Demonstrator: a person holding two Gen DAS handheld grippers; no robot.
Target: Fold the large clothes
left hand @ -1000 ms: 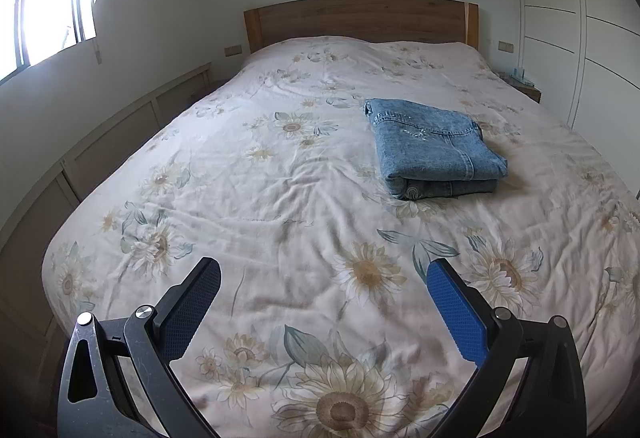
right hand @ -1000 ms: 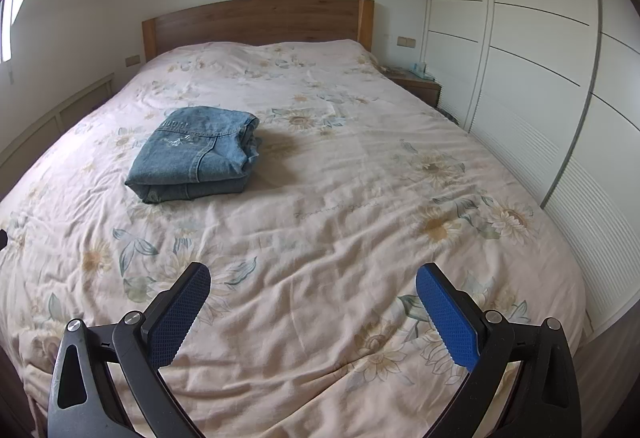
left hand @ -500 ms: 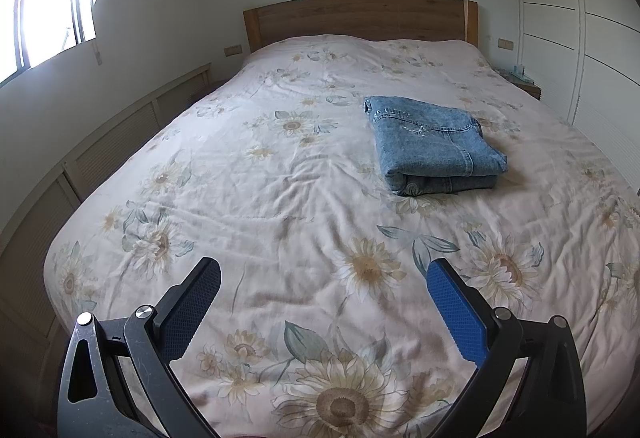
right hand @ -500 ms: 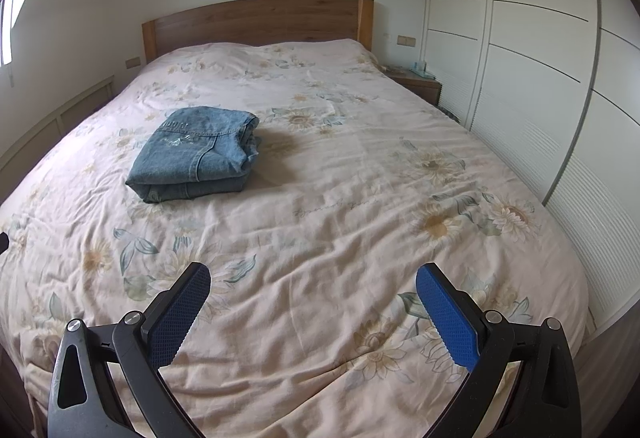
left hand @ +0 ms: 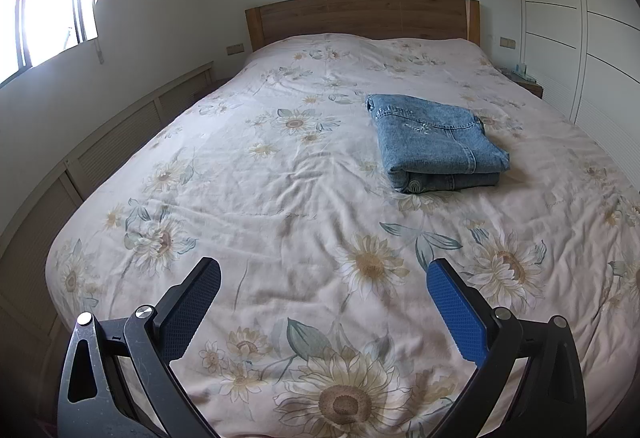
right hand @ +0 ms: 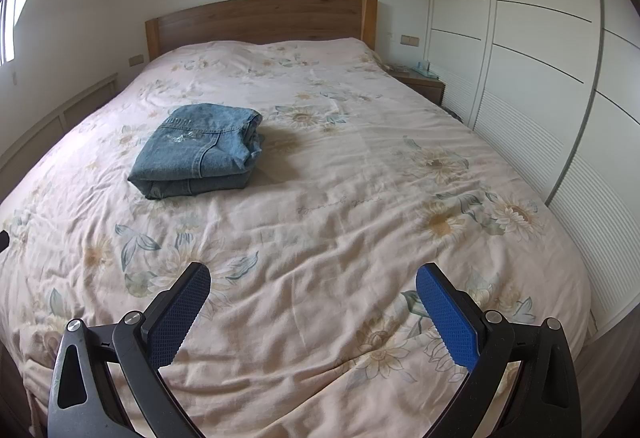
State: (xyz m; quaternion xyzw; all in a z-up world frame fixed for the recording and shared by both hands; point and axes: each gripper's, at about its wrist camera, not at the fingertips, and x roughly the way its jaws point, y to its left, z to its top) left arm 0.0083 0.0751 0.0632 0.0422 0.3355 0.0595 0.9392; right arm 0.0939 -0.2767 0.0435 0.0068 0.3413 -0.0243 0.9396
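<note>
Denim jeans (left hand: 438,142) lie folded into a thick, squared bundle on the floral duvet (left hand: 280,198) near the middle of the bed, toward its right half; being heavy, fairly stiff cloth, they should hold their shape and would best be lifted under the rolled near edge, though whether the far layers sit flush is hard to tell from here. Both the left gripper (left hand: 324,288) and the right gripper (right hand: 313,288) hang above the foot of the bed with fingers spread wide, holding and touching nothing, well apart from the jeans.
</note>
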